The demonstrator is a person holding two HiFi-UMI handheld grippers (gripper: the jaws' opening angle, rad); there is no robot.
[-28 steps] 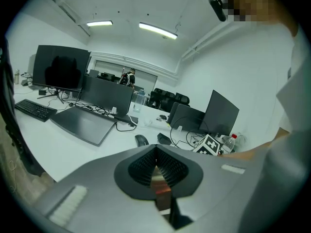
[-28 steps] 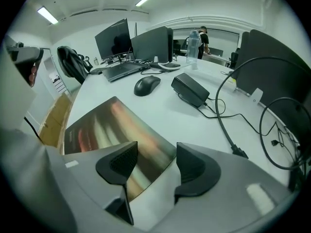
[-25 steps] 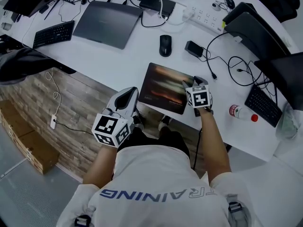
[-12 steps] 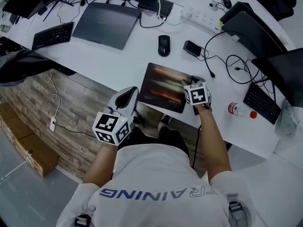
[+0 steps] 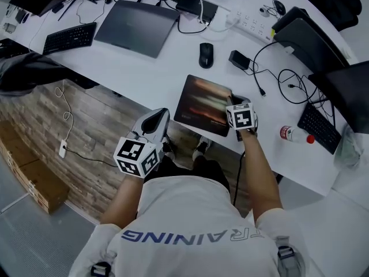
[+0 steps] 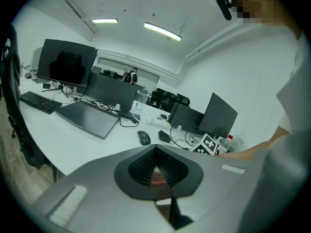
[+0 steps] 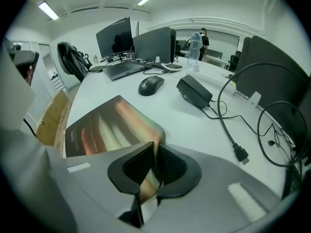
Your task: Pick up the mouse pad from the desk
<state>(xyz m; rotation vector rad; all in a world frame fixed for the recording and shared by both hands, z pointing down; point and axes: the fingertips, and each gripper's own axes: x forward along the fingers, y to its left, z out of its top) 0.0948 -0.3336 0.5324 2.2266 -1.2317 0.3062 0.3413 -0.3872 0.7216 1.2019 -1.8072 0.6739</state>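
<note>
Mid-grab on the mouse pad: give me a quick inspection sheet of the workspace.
Surface: white desk, crowded toward the back.
Job's things: mouse pad at the desk's front edge, its right corner curling up.
Clutter: mouse, closed laptop, keyboard, power adapter, bottle.
Grippers: right gripper closing, the pad's edge between its jaws; left gripper jaws together, empty, off the desk.
Cables: black cables loop right of the pad; power strip at the back.
Surroundings: wood-look floor, cardboard box.
</note>
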